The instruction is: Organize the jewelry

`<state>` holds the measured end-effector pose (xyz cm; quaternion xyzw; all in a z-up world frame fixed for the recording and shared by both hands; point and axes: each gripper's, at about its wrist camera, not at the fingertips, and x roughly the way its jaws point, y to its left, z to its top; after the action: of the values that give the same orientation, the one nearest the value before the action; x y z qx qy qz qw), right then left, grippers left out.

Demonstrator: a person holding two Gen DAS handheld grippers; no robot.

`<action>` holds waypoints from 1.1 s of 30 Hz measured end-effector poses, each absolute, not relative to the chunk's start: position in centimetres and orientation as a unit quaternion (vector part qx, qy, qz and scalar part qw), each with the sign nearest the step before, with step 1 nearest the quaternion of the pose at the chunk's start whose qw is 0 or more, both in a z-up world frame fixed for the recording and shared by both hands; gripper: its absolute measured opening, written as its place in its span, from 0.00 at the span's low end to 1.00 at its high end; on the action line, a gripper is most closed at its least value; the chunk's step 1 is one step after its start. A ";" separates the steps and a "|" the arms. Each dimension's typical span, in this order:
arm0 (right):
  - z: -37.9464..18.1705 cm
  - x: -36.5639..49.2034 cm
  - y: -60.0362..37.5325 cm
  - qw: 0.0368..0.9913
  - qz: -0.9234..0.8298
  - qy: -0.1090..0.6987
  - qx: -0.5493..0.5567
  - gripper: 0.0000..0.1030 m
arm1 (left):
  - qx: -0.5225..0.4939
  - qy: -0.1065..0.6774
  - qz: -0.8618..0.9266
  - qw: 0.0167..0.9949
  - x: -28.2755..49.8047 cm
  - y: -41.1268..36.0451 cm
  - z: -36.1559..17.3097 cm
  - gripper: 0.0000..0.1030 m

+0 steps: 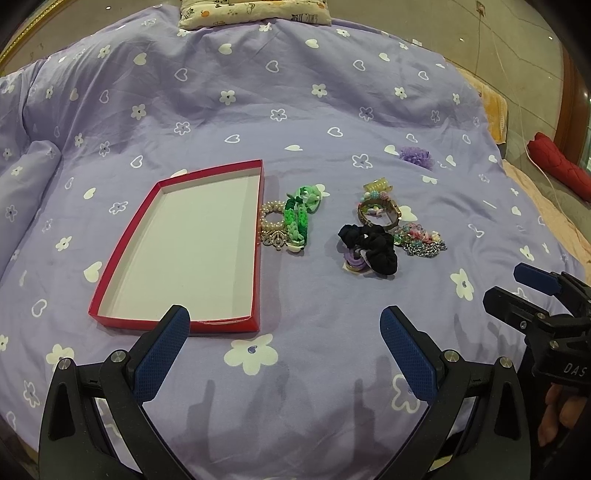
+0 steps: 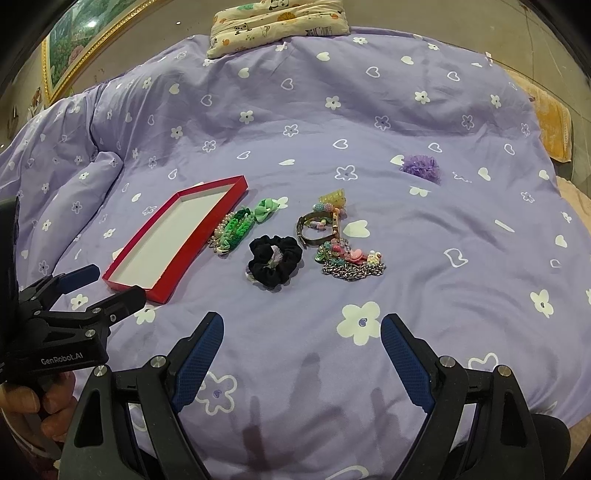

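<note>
A shallow red box [image 1: 258,206] [image 2: 162,288] with a white floor lies empty on the purple bedspread. Against its right side sit a pearl bracelet [image 1: 271,219] and green braided bands [image 1: 297,221] [image 2: 238,227]. Further right lie a black scrunchie [image 1: 373,247] [image 2: 275,258], a gold bangle watch [image 1: 380,214] [image 2: 319,229] and a chain with colourful charms [image 1: 423,240] [image 2: 351,262]. A purple flower clip [image 1: 415,155] [image 2: 421,166] lies apart at the back right. My left gripper [image 1: 285,321] hangs open near the box's front corner. My right gripper [image 2: 302,328] is open in front of the scrunchie, empty.
A patterned cream pillow [image 2: 277,26] rests at the bed's far end. An orange towel [image 2: 552,125] and a red cushion [image 1: 557,166] lie off the right side. A framed picture [image 2: 85,37] leans at the back left. A hand [image 2: 33,402] holds the left gripper.
</note>
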<state>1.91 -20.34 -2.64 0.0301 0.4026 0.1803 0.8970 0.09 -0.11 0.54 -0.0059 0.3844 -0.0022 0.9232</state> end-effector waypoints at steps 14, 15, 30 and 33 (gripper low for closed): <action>-4.6 5.5 -22.1 0.881 0.199 0.423 0.075 0.77 | -0.039 0.412 -0.055 0.909 4.4 -0.4 -0.2 1.00; -4.8 5.9 -22.2 0.880 0.198 0.425 0.078 0.74 | -0.041 0.413 -0.060 0.908 4.8 -0.7 -0.3 1.00; -7.0 12.5 -22.9 0.868 0.192 0.452 0.074 0.28 | -0.046 0.446 -0.124 0.885 11.8 -3.8 -1.7 0.67; -7.5 13.7 -22.4 0.864 0.194 0.459 0.067 0.23 | -0.053 0.461 -0.139 0.875 13.3 -4.0 -2.5 0.64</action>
<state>13.69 -22.43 -7.53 0.0671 0.4589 0.1939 0.8645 13.27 -4.03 -2.50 -0.0530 0.4615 -0.1386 0.8747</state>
